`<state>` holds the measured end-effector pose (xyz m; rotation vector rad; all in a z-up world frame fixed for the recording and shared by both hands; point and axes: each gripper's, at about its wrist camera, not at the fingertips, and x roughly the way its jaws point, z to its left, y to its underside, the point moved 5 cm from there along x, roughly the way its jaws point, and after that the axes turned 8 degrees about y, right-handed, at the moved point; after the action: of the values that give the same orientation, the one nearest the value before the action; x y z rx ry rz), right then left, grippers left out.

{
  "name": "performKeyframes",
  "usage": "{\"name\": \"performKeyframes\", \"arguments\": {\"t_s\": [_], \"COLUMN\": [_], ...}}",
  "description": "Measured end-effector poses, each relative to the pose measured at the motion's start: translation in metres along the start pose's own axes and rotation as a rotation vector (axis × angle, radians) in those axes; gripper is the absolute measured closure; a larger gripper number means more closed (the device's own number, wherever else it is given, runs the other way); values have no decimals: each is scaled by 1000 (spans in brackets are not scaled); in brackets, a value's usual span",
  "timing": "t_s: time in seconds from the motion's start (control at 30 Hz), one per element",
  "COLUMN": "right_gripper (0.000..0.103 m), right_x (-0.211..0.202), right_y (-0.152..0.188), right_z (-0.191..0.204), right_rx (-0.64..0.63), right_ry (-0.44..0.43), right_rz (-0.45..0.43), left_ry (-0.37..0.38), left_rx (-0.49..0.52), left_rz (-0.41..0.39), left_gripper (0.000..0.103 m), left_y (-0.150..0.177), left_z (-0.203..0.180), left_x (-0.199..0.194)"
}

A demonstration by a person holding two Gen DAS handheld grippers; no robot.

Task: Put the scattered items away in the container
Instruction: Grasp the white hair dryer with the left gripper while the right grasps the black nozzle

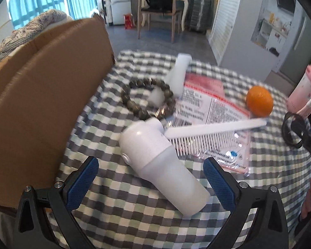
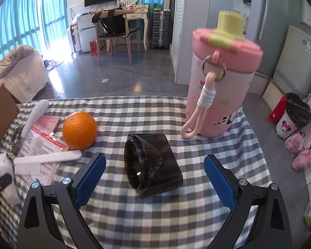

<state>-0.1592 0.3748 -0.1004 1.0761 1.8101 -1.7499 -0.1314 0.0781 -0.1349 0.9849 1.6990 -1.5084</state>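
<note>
You are holding your left hand-held gripper [image 1: 151, 183] spread around the white bottle [image 1: 161, 166] lying on the checkered worktop [image 1: 122, 213], while your right hand-held gripper [image 2: 154, 179] is gaping around the black nozzle [image 2: 152, 166].

Matt cardboard box [image 1: 41, 95], checked cloth [image 2: 155, 217], glossy plastic bottle [image 2: 219, 91].

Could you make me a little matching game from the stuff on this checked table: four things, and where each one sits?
Things:
1. orange
2. pink bottle
3. bead bracelet
4. black nozzle

Places:
A. between the right gripper's open fingers
B. upright at the table's far right
C. beside the cardboard box
D. on the plastic packet, beyond the comb's tip

Pairs: 1-D, 2-B, 3-C, 4-A
</note>
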Motion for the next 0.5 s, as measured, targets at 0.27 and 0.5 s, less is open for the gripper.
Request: {"name": "performKeyframes", "arguments": {"t_s": [0.27, 0.5], "right_gripper": [8, 43], "right_x": [19, 21], "right_y": [6, 11], "right_z": [0, 2], "right_rx": [-4, -7], "right_ry": [5, -12], "right_rz": [42, 62], "left_ry": [-19, 14], "left_rx": [-13, 72], "left_rz": [58, 61], "left_gripper": [0, 44], "left_y": [1, 2], "left_z": [2, -9], "left_x": [15, 5]}}
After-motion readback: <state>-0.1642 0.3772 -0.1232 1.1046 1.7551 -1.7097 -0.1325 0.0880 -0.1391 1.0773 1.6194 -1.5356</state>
